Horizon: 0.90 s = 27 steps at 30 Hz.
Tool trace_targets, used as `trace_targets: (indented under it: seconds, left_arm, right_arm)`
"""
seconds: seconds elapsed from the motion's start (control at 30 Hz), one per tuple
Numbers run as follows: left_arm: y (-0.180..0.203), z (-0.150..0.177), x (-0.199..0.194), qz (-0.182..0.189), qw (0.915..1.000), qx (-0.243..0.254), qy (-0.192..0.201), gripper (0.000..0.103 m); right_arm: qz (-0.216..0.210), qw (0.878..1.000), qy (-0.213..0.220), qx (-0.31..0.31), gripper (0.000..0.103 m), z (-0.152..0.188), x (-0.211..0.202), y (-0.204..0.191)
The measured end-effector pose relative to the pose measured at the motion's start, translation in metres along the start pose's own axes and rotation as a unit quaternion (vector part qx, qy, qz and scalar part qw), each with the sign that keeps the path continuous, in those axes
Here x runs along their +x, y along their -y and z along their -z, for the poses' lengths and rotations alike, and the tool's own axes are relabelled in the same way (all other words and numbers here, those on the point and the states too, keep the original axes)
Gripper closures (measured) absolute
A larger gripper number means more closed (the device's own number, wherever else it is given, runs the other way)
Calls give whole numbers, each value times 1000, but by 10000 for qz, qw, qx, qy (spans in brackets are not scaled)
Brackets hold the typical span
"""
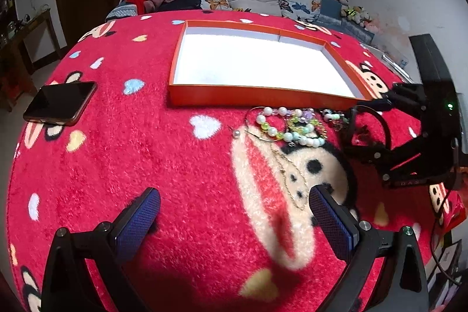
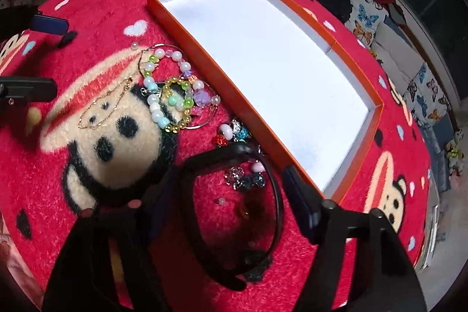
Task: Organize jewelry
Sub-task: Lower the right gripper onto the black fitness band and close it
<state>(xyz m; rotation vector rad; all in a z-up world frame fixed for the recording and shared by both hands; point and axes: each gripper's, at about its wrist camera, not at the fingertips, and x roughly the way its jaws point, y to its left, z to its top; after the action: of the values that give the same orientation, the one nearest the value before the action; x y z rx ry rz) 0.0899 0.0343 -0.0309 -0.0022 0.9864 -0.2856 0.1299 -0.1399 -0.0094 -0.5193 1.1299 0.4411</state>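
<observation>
Orange tray (image 2: 204,40) empty; all jewelry still on counter. Right hand-held gripper (image 2: 231,192) jaws apart around black bangle (image 2: 275,195); left hand-held gripper (image 1: 234,212) apart, empty.

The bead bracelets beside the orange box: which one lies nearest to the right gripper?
The dark bracelet of red, white, silver and blue faceted beads. It lies just beyond the black headband between the right gripper's jaws; the pearl-and-pastel bracelets lie farther off.

On a red cartoon blanket (image 1: 146,165), the left gripper (image 1: 234,212) hovers with its jaws wide apart and nothing between them. Ahead lie beaded bracelets (image 1: 288,125) and a gold chain (image 1: 292,174) beside an orange tray (image 1: 257,97). A phone (image 1: 60,103) lies left; the right gripper (image 1: 362,125) works at right.
</observation>
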Motion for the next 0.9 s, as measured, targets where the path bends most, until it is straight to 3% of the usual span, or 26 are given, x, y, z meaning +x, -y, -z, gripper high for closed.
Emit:
trace_targets:
  seconds: [0.17,0.43,0.7,0.9]
  left_arm:
    - [0,-11,13,58,10000,32,-50,5]
    - [6,-34,49,19,9989,431,-199,49]
    - [10,-48,62,15,9977,665,-94,75]
    - [13,-50,64,24,9981,614,-17,78]
  right_arm:
    - [-199,9993,120,298,44,3,0,7]
    - [-465,9961,347,664,45,7,-5,17]
    - [-732,9914,509,957,45,9,-9,25]
    - [-836,9890,542,1097,45,12,-5,28]
